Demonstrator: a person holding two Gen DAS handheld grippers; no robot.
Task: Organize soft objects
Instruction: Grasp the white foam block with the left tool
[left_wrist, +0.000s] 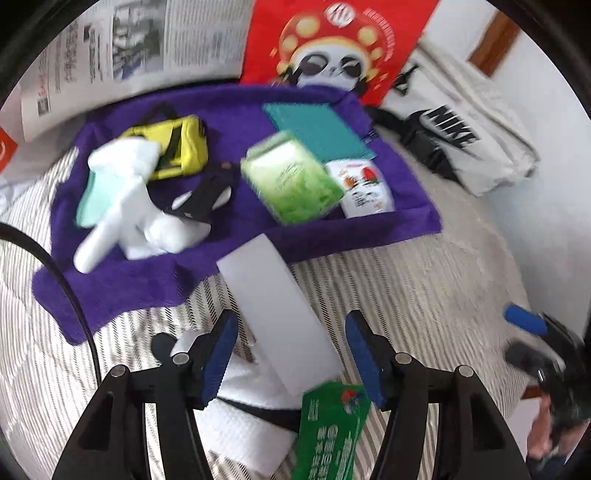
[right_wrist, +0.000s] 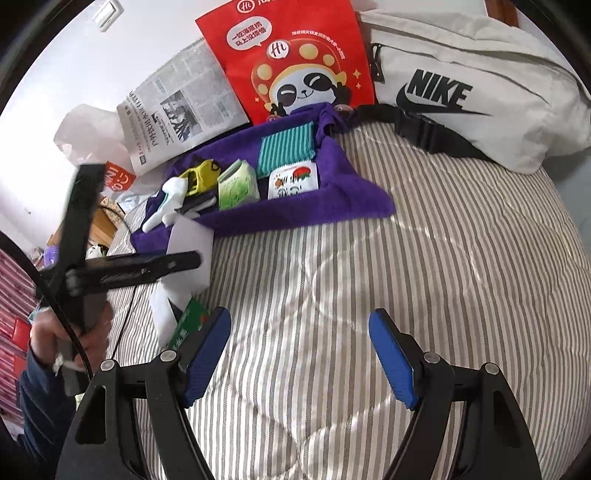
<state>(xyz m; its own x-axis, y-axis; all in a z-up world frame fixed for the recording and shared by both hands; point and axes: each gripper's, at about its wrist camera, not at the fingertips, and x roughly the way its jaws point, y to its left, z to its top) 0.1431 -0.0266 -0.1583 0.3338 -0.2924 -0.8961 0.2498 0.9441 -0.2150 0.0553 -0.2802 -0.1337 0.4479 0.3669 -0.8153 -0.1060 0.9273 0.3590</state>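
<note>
The white sponge block (left_wrist: 275, 310) lies flat, far end on the front edge of the purple towel (left_wrist: 155, 280), near end on the striped bed cover (left_wrist: 424, 280). The left gripper (left_wrist: 291, 358) is spread on either side of its near end, pads clear of it, so nothing's pinched. Just under that there's a white folded cloth (left_wrist: 243, 435) and a green packet (left_wrist: 328, 432).

Further back on the towel: a white sock (left_wrist: 122, 206), a yellow pouch (left_wrist: 181, 147), a green tissue pack (left_wrist: 291, 177), a teal cloth (left_wrist: 317, 125) and a white printed packet (left_wrist: 364, 188).

The right gripper (right_wrist: 299, 354) hangs over bare bed cover, spread, nothing between the pads. Behind the towel sit a newspaper (right_wrist: 173, 114), a red panda bag (right_wrist: 291, 62) and a pale Nike waist bag (right_wrist: 472, 81).
</note>
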